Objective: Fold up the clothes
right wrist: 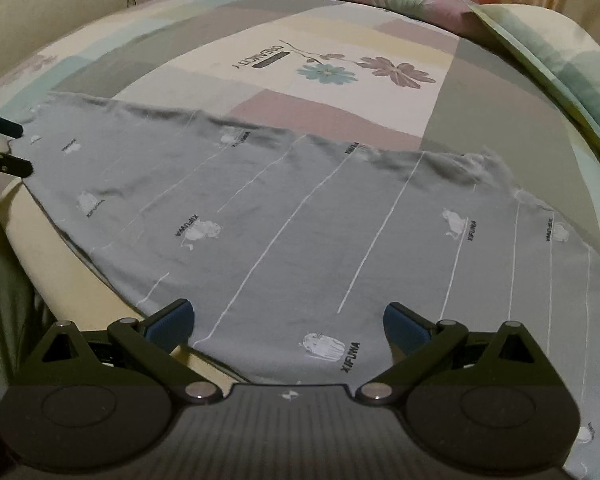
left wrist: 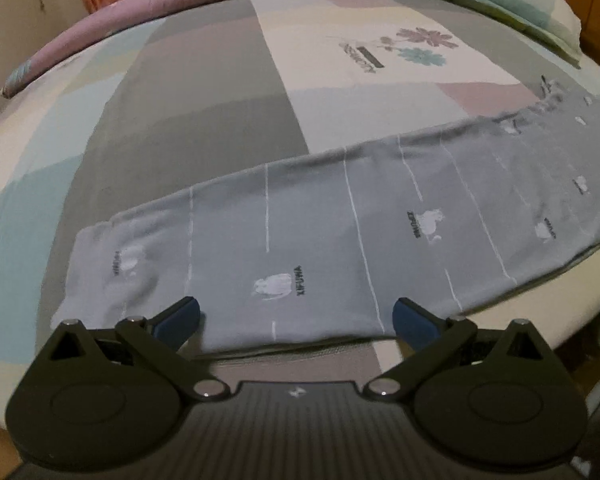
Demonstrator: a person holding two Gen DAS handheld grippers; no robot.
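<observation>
Grey garment (left wrist: pixel 340 240) lies flat along the bed's (left wrist: pixel 204 120) near edge, spread for folding. Left tongs (left wrist: pixel 298 322) and right tongs (right wrist: pixel 286 324) both spread, empty, probably just above its near hem, ready to pinch.

1. The left gripper (left wrist: pixel 296 318) hovers near the bed's front edge, its blue-padded fingers (left wrist: pixel 180 316) spread wide and gripping nothing.
2. The right gripper (right wrist: pixel 288 320) does likewise, jaws wide apart and unladen.
</observation>
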